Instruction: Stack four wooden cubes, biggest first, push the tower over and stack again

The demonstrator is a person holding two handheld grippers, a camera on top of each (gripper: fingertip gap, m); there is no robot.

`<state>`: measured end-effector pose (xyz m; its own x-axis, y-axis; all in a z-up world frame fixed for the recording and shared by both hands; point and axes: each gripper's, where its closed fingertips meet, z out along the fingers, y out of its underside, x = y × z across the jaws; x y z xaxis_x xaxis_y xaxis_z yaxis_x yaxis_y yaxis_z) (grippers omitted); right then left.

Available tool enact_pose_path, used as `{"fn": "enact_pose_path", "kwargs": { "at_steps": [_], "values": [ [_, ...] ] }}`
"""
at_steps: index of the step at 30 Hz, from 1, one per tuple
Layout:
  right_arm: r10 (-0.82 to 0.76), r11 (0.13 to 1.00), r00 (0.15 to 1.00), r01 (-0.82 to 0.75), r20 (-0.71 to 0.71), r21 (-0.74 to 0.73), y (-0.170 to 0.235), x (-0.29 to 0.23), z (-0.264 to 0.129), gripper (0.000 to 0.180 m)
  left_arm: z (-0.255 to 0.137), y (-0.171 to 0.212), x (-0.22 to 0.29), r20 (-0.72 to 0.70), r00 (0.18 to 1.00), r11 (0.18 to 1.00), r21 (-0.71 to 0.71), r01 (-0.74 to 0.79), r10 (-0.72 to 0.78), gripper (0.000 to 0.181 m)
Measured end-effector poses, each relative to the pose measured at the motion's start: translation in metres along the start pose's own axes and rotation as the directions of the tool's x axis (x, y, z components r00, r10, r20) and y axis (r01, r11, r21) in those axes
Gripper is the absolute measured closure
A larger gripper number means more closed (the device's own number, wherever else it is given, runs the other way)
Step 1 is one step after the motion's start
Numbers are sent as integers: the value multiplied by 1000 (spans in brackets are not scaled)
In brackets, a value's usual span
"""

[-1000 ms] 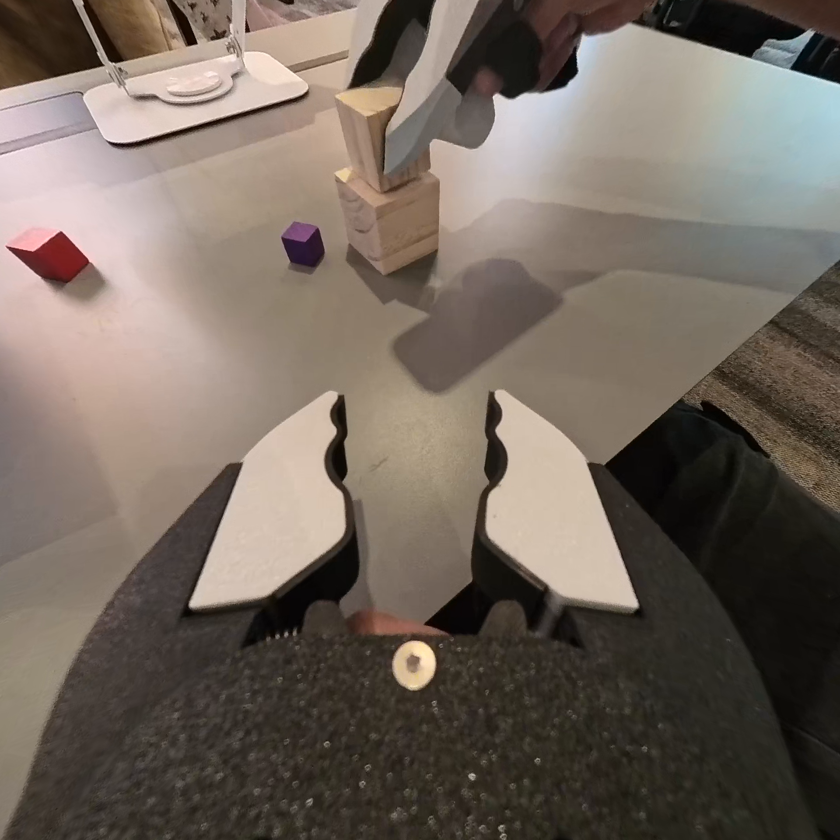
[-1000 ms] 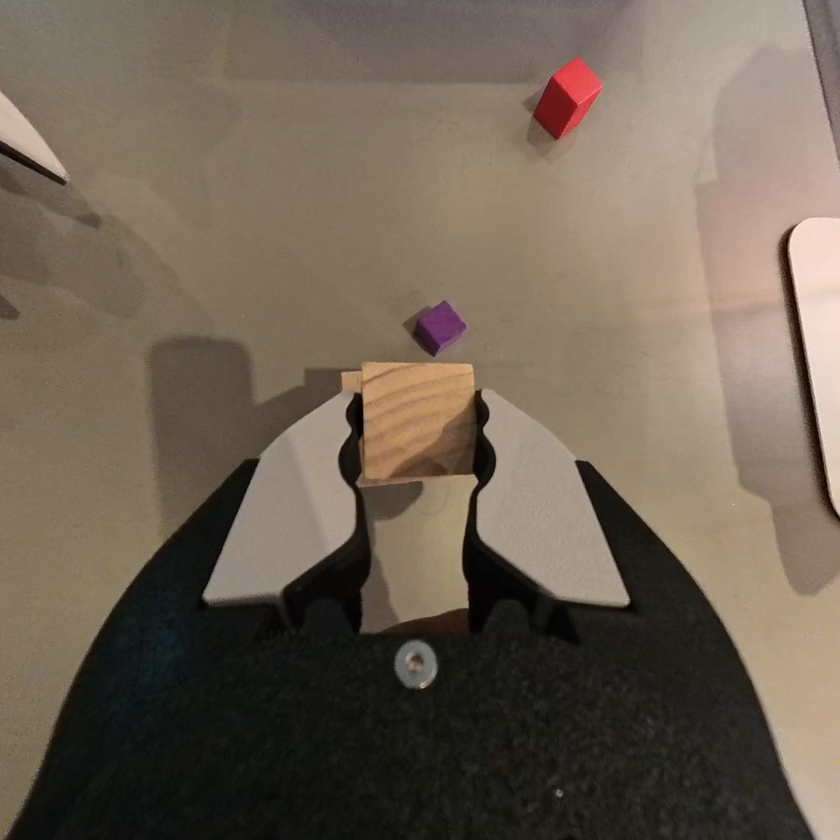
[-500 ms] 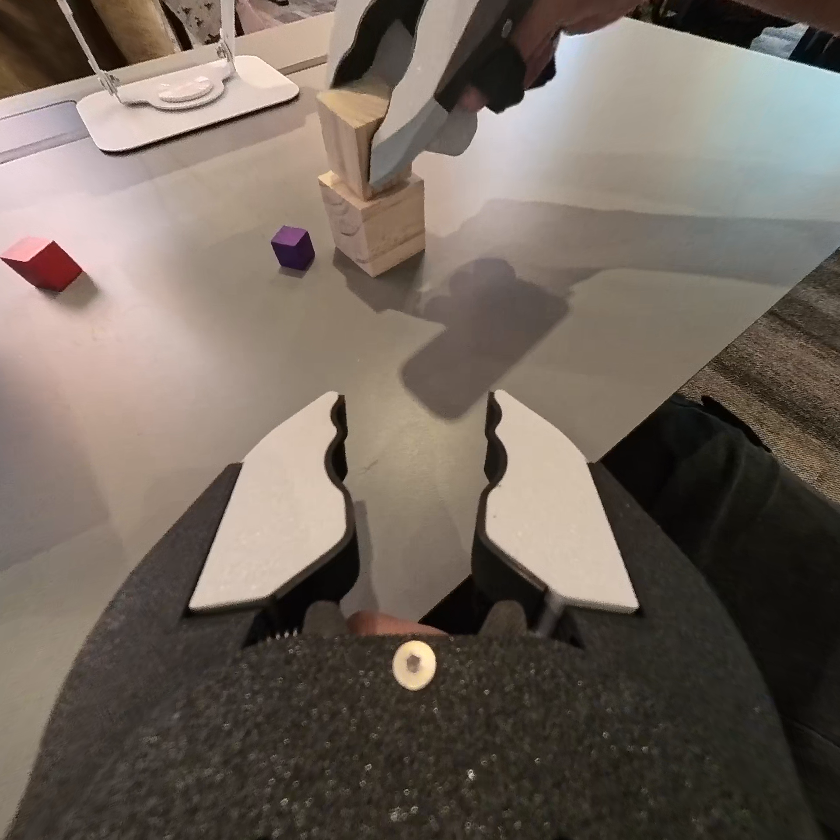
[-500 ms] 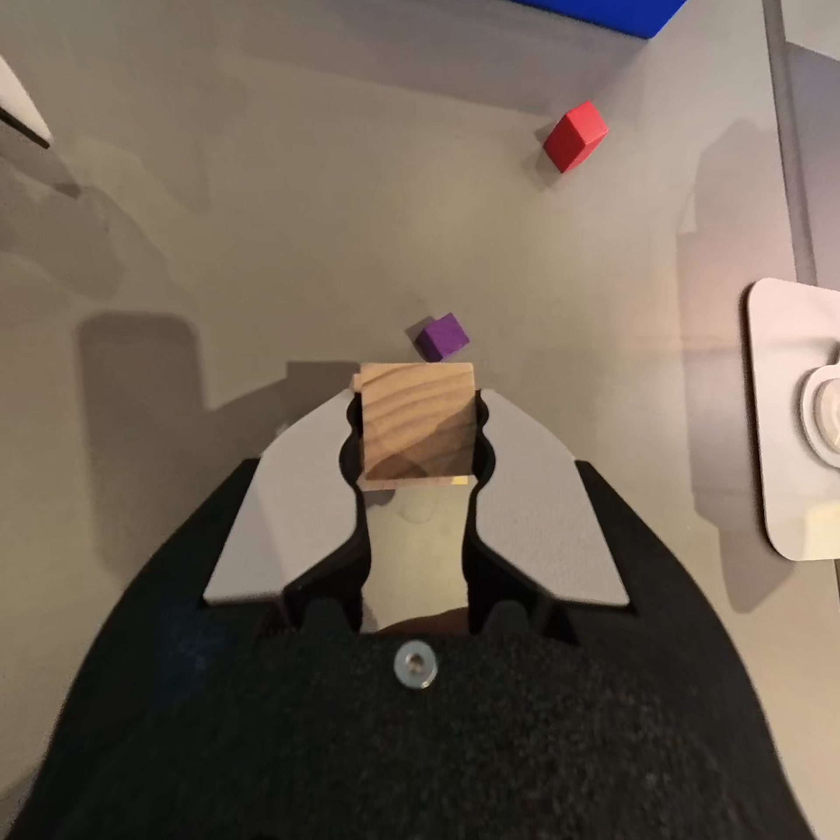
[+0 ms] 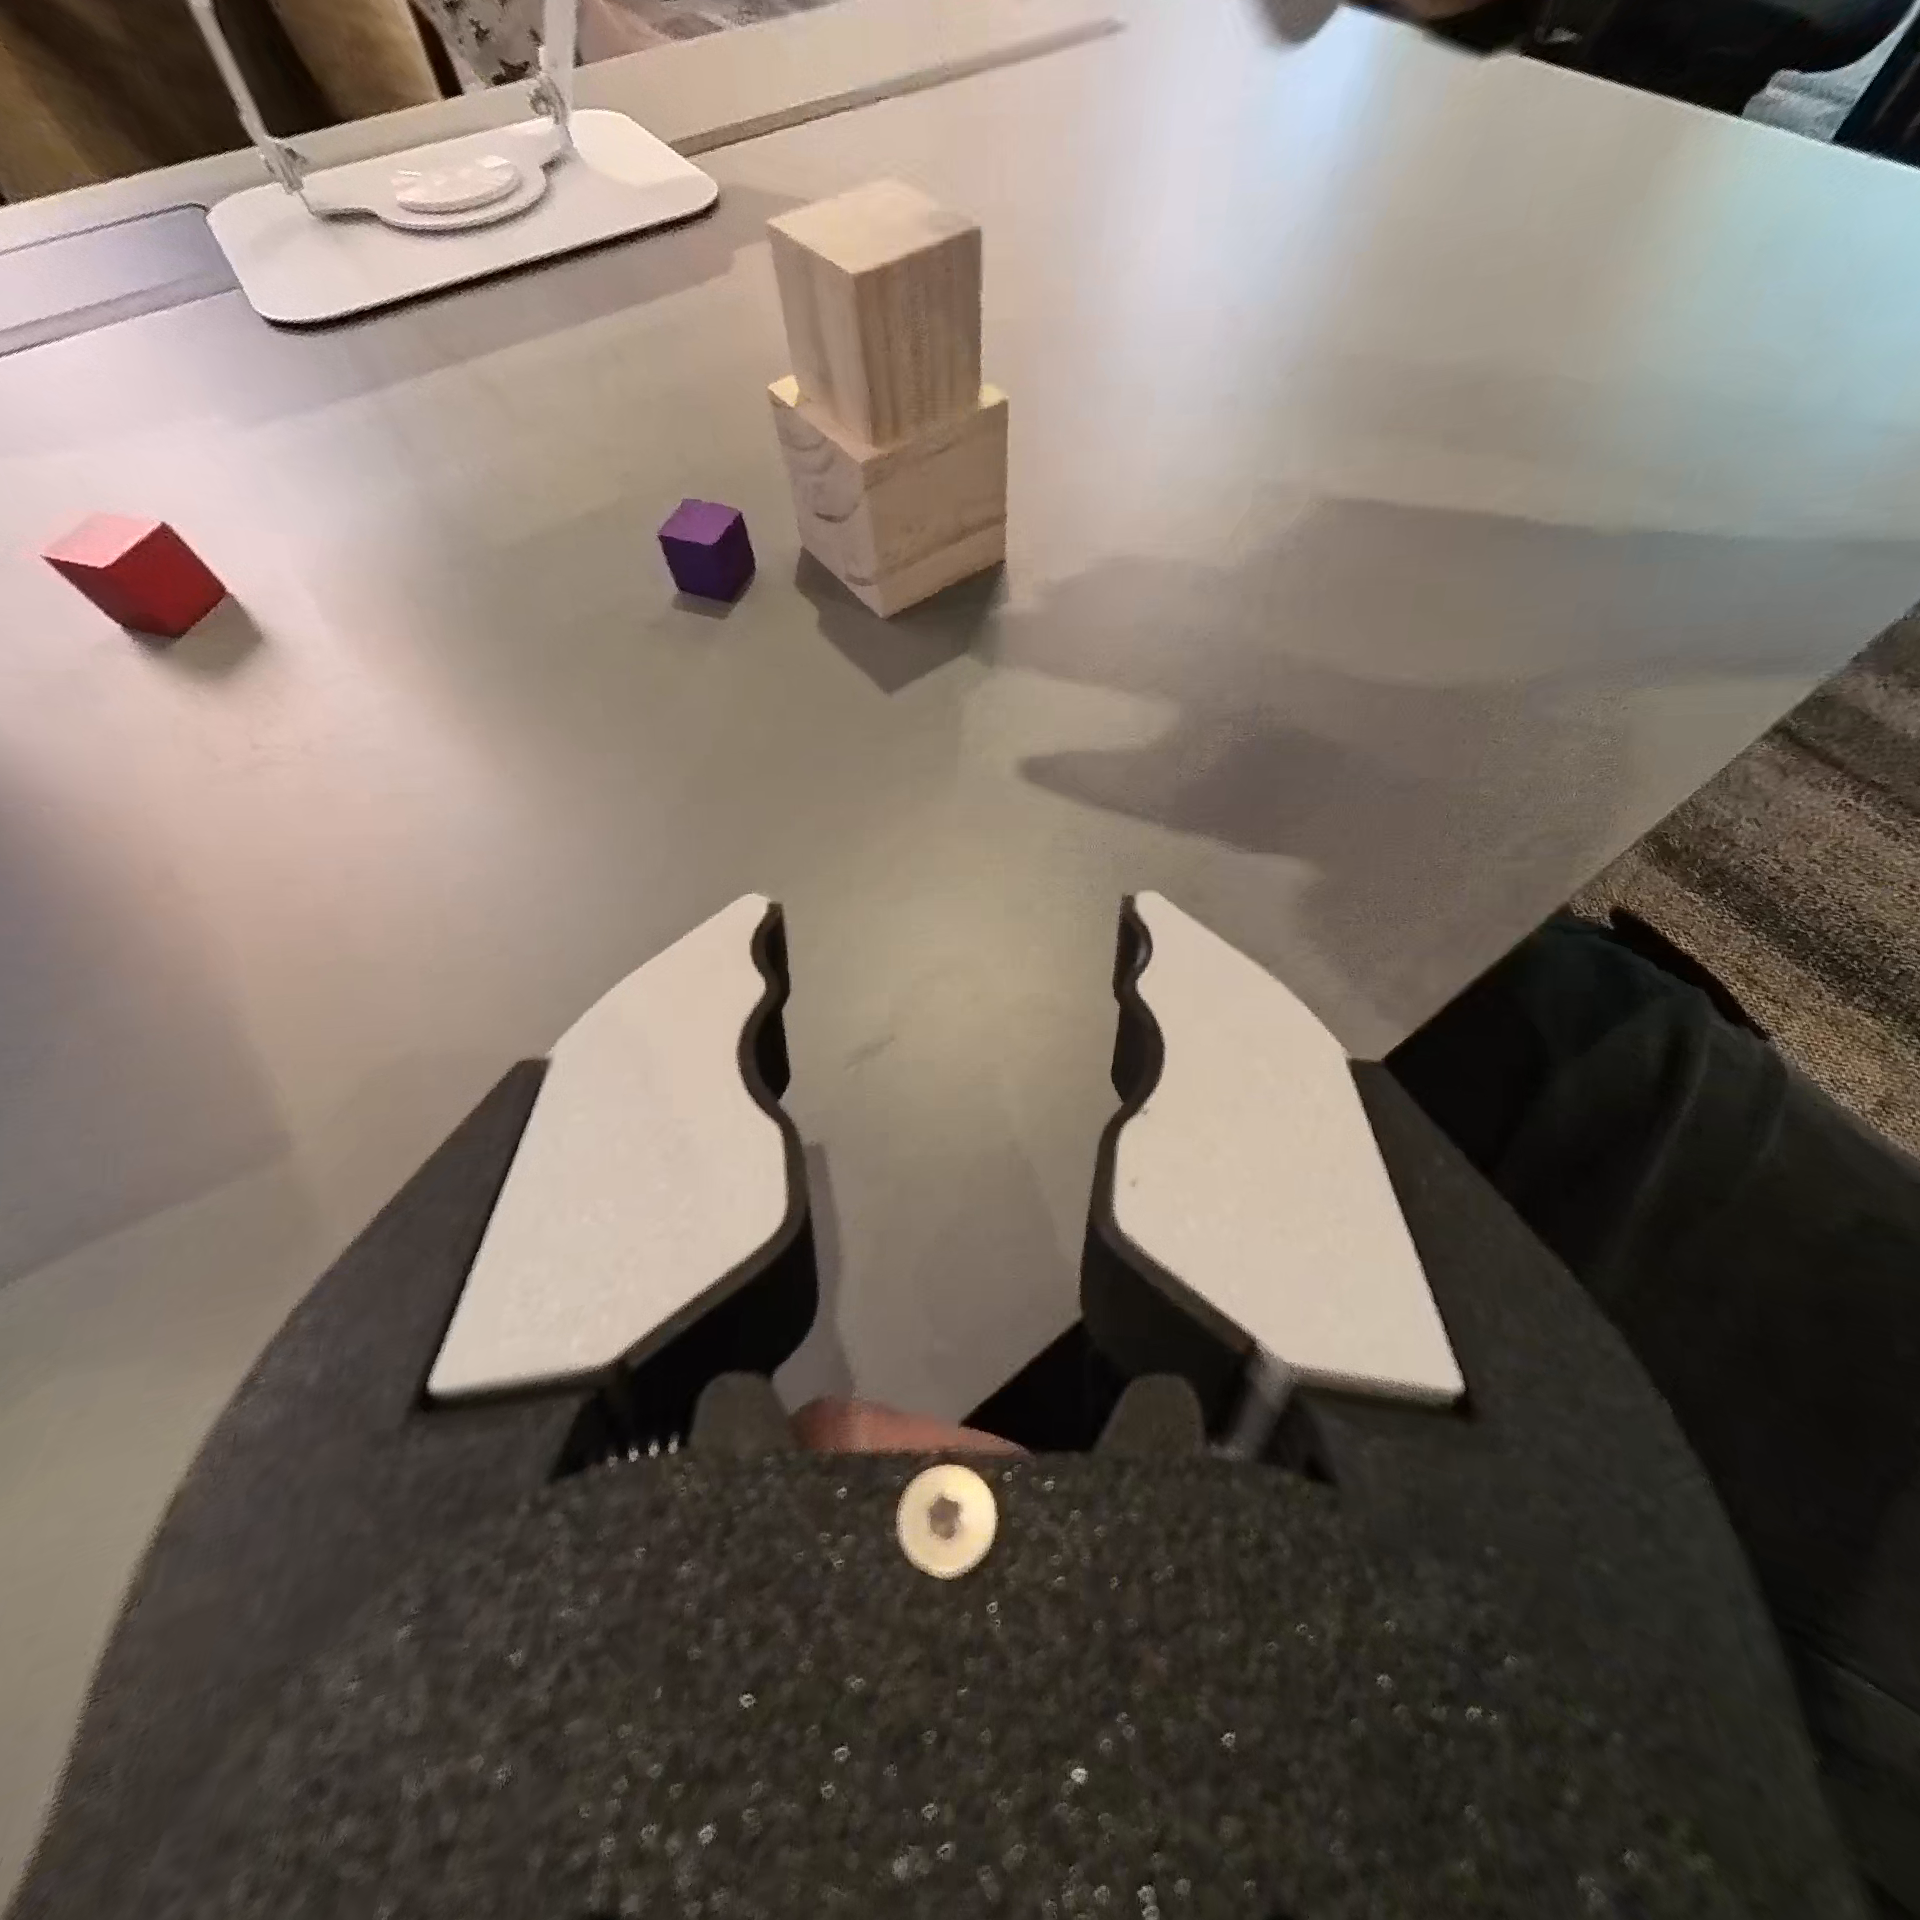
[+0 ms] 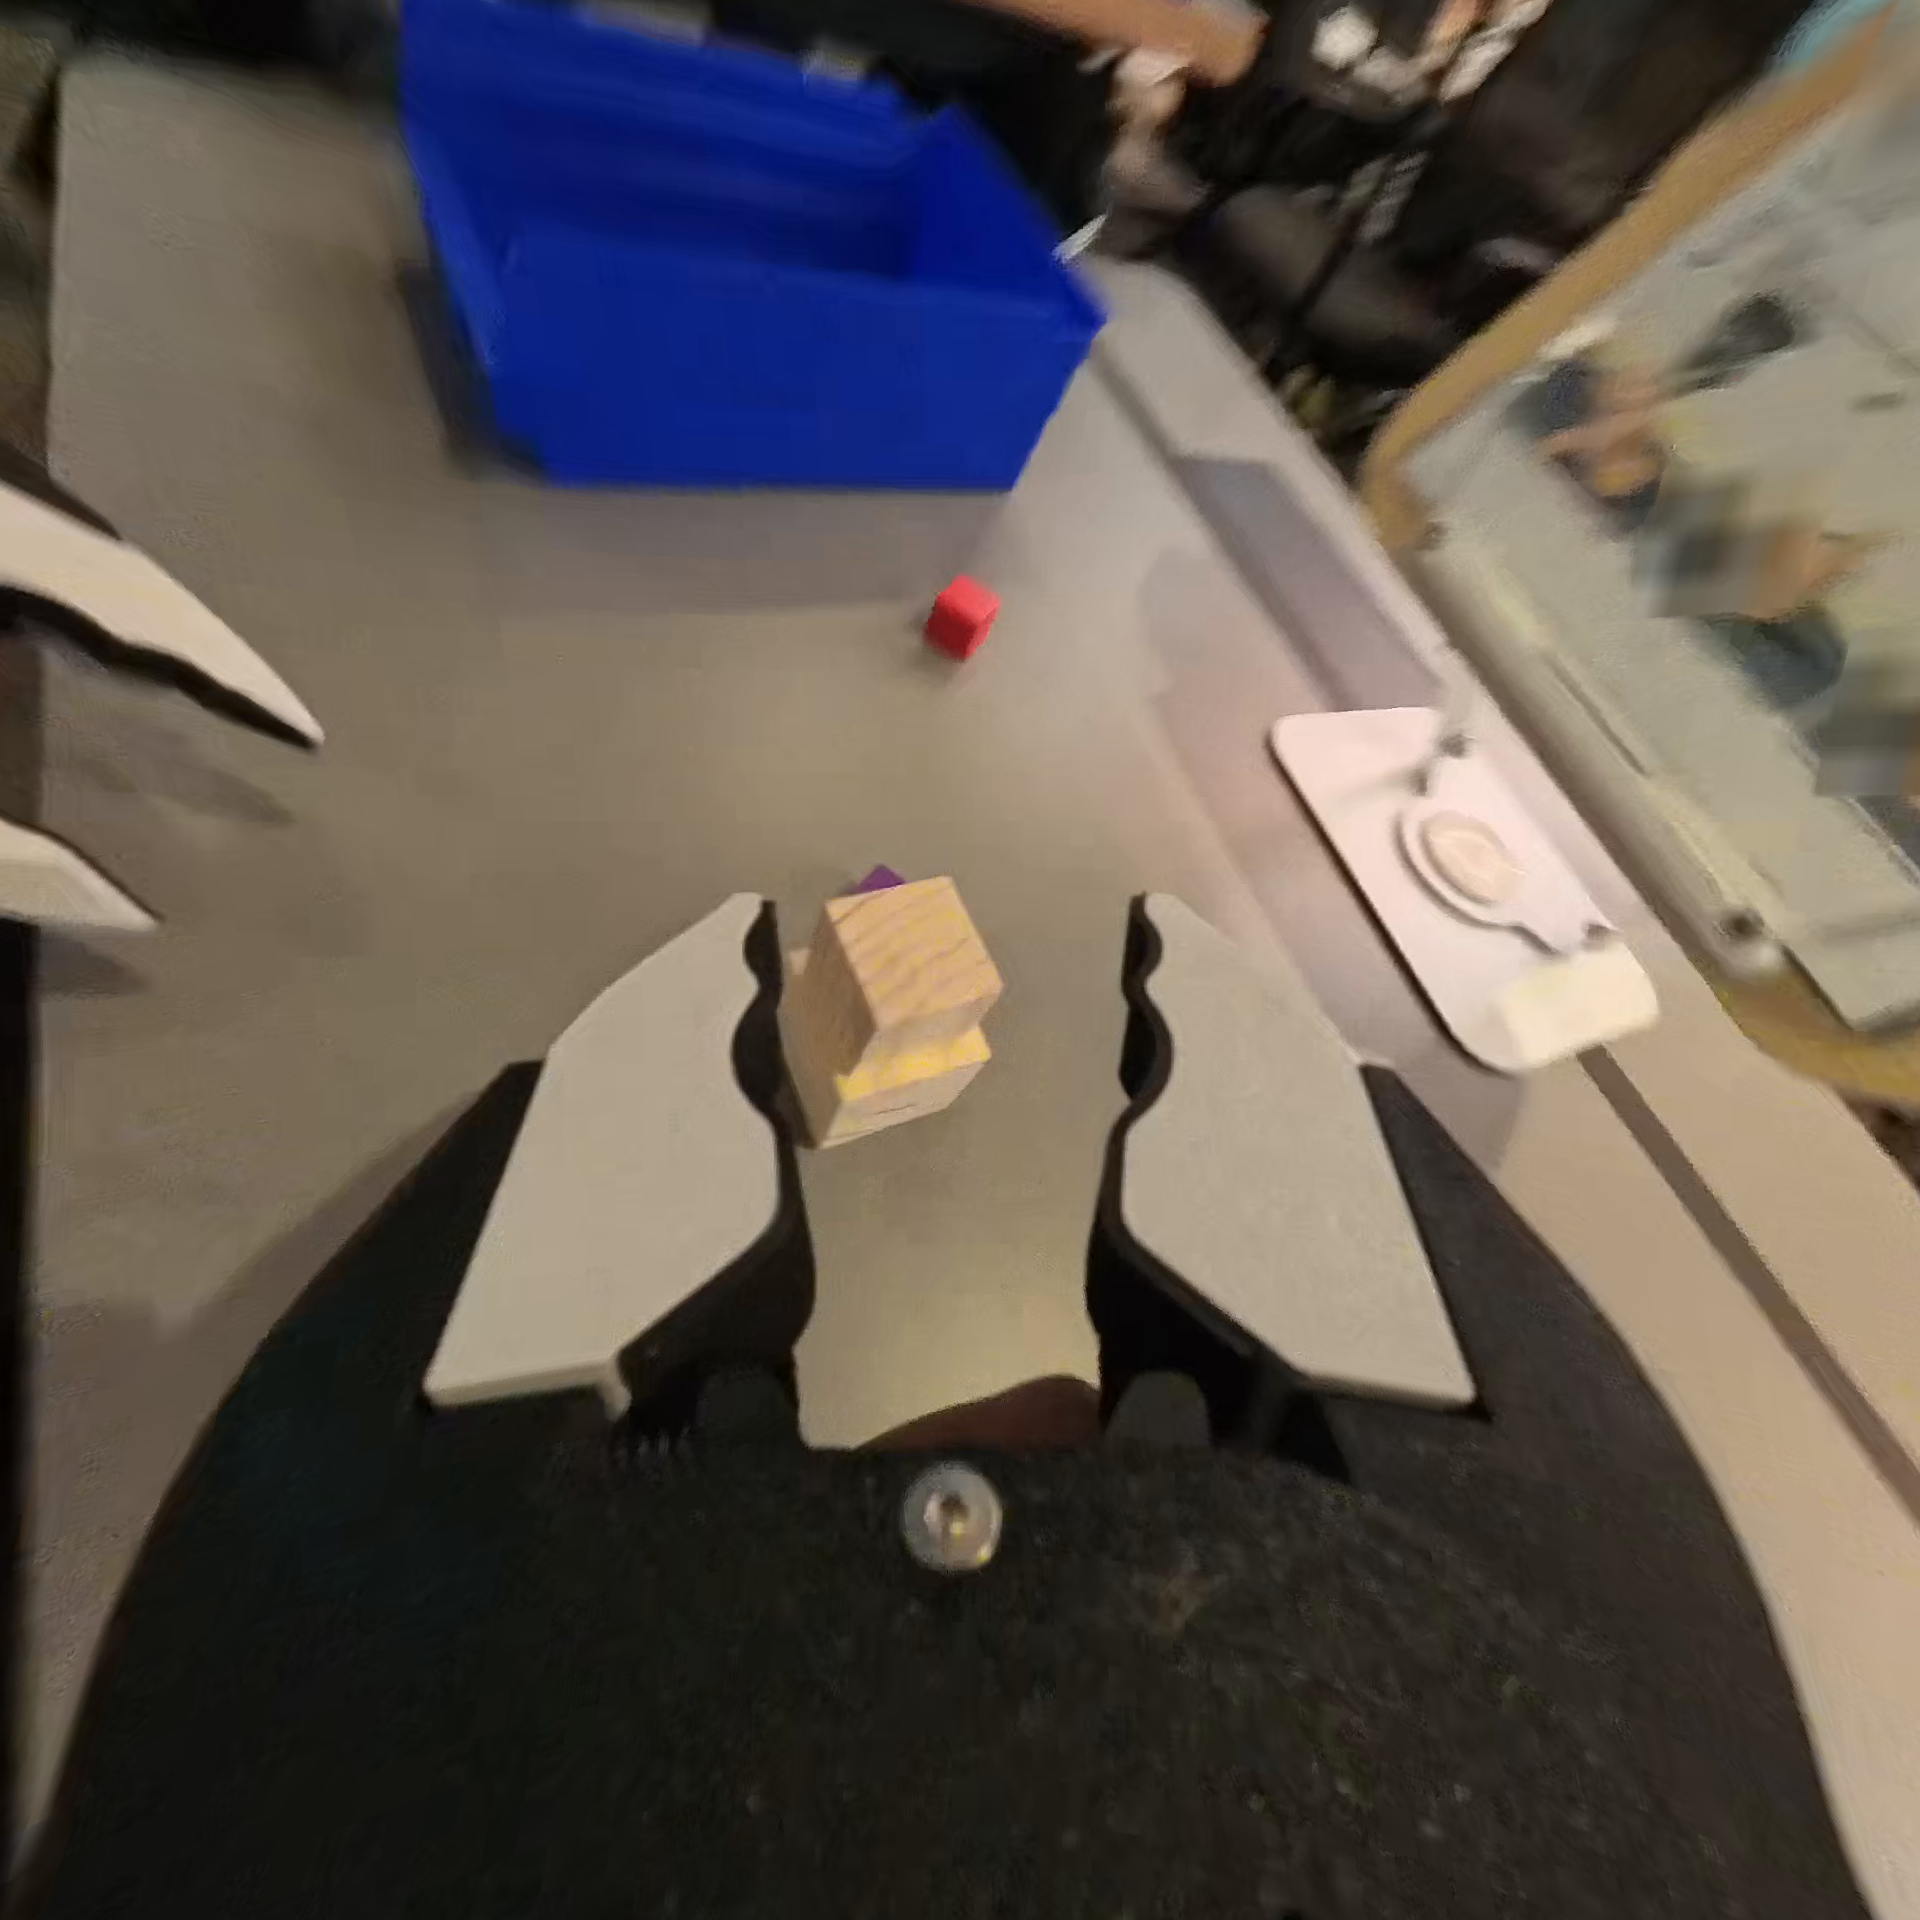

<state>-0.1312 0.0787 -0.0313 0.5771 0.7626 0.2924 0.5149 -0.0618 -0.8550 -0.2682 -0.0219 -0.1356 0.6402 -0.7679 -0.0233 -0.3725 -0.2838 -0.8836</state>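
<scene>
Two plain wooden cubes stand stacked on the grey table: the biggest cube (image 5: 902, 517) below and a smaller one (image 5: 885, 308) on top, turned slightly. The stack also shows in the right wrist view, top cube (image 6: 902, 975) on bottom cube (image 6: 891, 1081). A small purple cube (image 5: 707, 547) sits just left of the stack and peeks out behind it (image 6: 881, 879). A red cube (image 5: 135, 574) lies farther left, also in the right wrist view (image 6: 962, 617). My left gripper (image 5: 951, 920) is open and empty, well short of the stack. My right gripper (image 6: 948, 920) is open and empty, raised back from the stack.
A white stand base (image 5: 457, 208) sits at the back left of the table, shown on the right in the right wrist view (image 6: 1455, 883). A blue bin (image 6: 727, 312) stands at the far end. The table edge runs along the right (image 5: 1662, 810), with a person's dark-clothed leg (image 5: 1714, 1195) beyond. From either gripper's tips it is about 15 centimeters to the small purple cube (image 5: 707, 547).
My right gripper opened, let go of the smaller wooden cube on the big one, and pulled up and back. The left gripper stayed open, shifting only slightly.
</scene>
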Motion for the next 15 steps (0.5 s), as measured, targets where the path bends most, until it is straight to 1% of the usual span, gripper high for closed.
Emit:
{"fn": "enact_pose_path", "kwargs": {
  "at_steps": [2,3,5,7,9,10,11,12,13,15],
  "values": [
    [142,986,987,-136,-72,93,3,-21,-33,123,-1,0,-5,8,1000,1000,0,15,-15,121],
    [227,969,971,-217,-77,120,12,-36,-44,121,-1,1,-7,9,1000,1000,-2,24,-24,121],
    [363,924,931,-353,-44,144,38,-74,-55,121,0,4,-13,15,999,999,-12,44,-44,120],
    [446,888,895,-440,-22,133,63,-105,-60,122,2,5,-22,24,998,998,-36,56,-56,119],
    [468,877,883,-468,26,110,77,-134,-63,121,7,-4,-46,88,996,998,-61,-7,12,119],
    [447,890,894,-447,22,88,82,-142,-63,121,12,-14,-63,128,989,995,-74,-70,79,120],
    [417,906,909,-415,-2,80,85,-146,-64,123,20,-23,-82,167,974,985,-110,-136,153,125],
    [397,916,918,-396,-9,72,88,-150,-64,126,30,-32,-101,187,958,968,-170,-185,216,126],
    [390,919,921,-390,3,59,89,-156,-63,126,41,-41,-119,180,949,948,-236,-215,260,124],
    [380,923,925,-380,19,63,88,-165,-63,125,66,-58,-153,153,944,909,-351,-225,293,118]
  ]
}}
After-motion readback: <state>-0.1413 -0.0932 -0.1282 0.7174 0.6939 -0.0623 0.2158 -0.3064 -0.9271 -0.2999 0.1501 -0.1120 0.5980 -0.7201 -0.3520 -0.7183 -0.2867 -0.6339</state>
